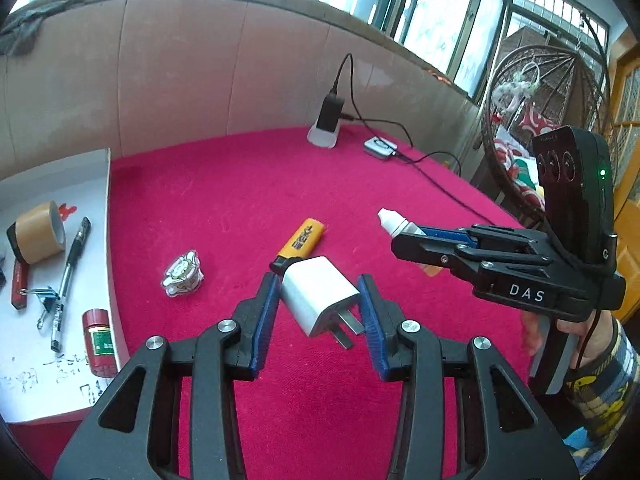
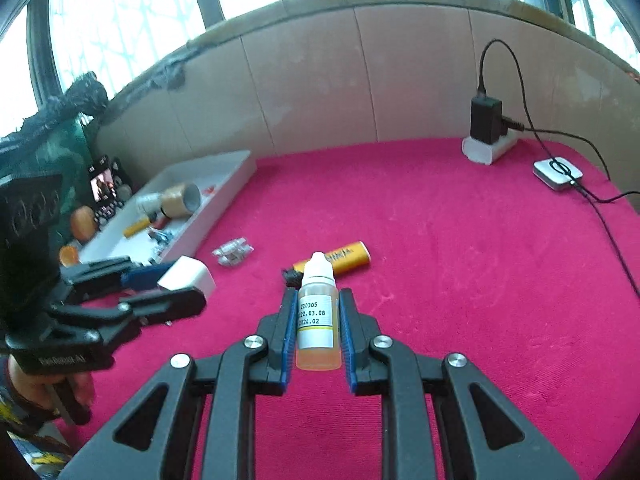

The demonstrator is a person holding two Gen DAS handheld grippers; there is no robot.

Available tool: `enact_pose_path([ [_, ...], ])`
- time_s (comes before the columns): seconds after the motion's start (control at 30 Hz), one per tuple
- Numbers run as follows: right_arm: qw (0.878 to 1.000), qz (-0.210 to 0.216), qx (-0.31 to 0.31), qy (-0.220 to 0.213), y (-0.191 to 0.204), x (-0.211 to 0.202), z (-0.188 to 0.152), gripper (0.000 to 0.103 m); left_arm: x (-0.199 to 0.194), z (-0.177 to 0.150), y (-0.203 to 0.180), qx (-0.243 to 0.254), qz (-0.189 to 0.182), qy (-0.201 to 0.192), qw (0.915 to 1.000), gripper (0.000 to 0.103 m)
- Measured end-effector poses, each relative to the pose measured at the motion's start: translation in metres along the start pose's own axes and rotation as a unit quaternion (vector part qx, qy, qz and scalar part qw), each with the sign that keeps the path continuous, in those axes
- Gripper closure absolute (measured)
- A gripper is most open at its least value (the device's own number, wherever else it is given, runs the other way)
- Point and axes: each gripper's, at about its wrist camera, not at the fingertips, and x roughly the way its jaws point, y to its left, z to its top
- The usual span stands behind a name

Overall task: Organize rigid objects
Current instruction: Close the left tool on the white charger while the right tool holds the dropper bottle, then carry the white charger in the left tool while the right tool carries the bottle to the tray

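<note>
My left gripper [image 1: 318,304] is shut on a white plug adapter [image 1: 316,294], held above the red cloth with its two prongs toward the camera. My right gripper [image 2: 316,320] is shut on a small dropper bottle [image 2: 318,312] of orange liquid with a white cap and a dated label. In the left wrist view the right gripper [image 1: 404,240] hangs at the right with the bottle's cap [image 1: 390,220] sticking out. The left gripper [image 2: 176,284] shows at the left of the right wrist view with the adapter [image 2: 188,276]. An orange lighter [image 1: 300,242] and a wrapped trinket [image 1: 182,274] lie on the cloth.
A white tray [image 1: 109,200] at the left holds a tape roll [image 1: 40,232], a pen [image 1: 70,276], a binder clip [image 1: 42,294] and a red-capped bottle [image 1: 99,340]. A power strip with a black charger [image 1: 328,122], a small white box [image 1: 379,147] and cables sit at the far edge. A wicker chair [image 1: 548,120] stands right.
</note>
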Motion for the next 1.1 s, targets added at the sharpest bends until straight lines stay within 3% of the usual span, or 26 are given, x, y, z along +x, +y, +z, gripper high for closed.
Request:
enact_pose_path([
  [0.37, 1.0, 0.003, -0.026, -0.016, 0.022, -0.008, 0.018, 0.085, -0.037, 0.006, 0.014, -0.016, 0.007, -0.046, 0.9988, 0.063],
  [1.1, 0.995, 0.025, -0.092, -0.027, 0.077, -0.008, 0.048, 0.084, -0.084, 0.001, 0.055, -0.067, 0.042, -0.101, 0.9918, 0.063],
])
